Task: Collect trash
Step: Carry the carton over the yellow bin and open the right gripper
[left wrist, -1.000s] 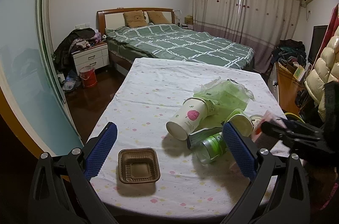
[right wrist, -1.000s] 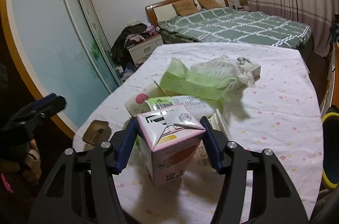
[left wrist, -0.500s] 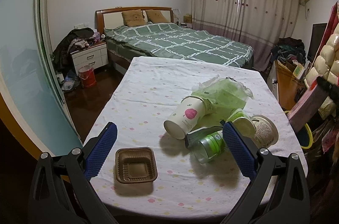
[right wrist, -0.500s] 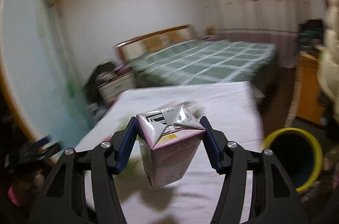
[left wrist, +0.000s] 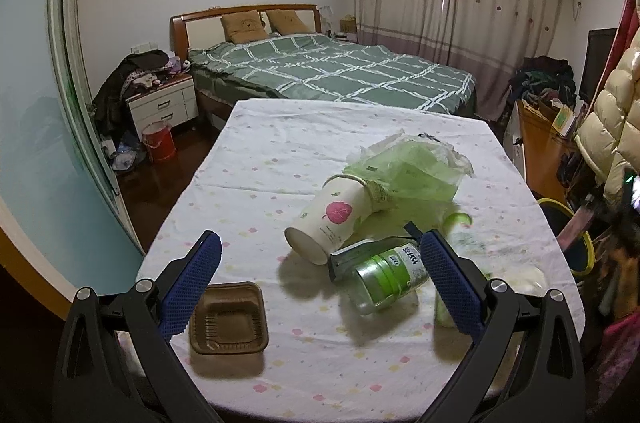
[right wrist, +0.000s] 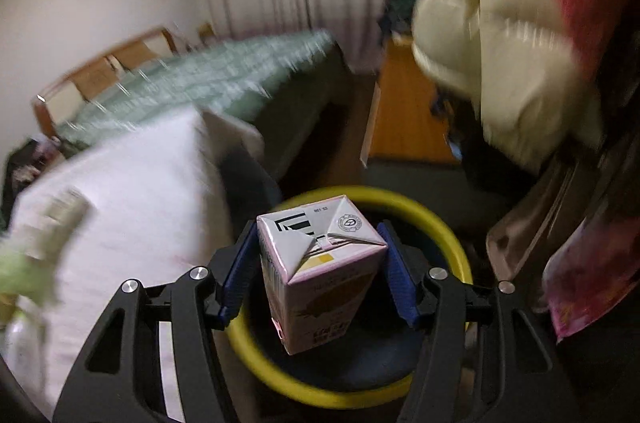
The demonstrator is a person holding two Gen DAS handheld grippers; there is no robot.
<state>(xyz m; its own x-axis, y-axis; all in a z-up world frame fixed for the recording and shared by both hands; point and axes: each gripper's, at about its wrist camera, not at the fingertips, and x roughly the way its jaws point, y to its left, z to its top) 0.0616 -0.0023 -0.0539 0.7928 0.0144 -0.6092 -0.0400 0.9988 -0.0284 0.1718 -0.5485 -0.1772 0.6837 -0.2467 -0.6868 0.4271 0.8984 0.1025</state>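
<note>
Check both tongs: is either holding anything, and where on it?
The right tongs grip a pink carton by its two opposite side walls just below the folded top, over the yellow-rimmed bin. The left tongs are open and hold nothing.

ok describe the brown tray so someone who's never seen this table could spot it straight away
Find the table with the white dotted cloth at the foot of the bed. The brown tray lies alone at its near left corner, just right of the left claw's left finger. It is the only dark, square, shallow, empty thing; the other litter is heaped to the right.
</note>
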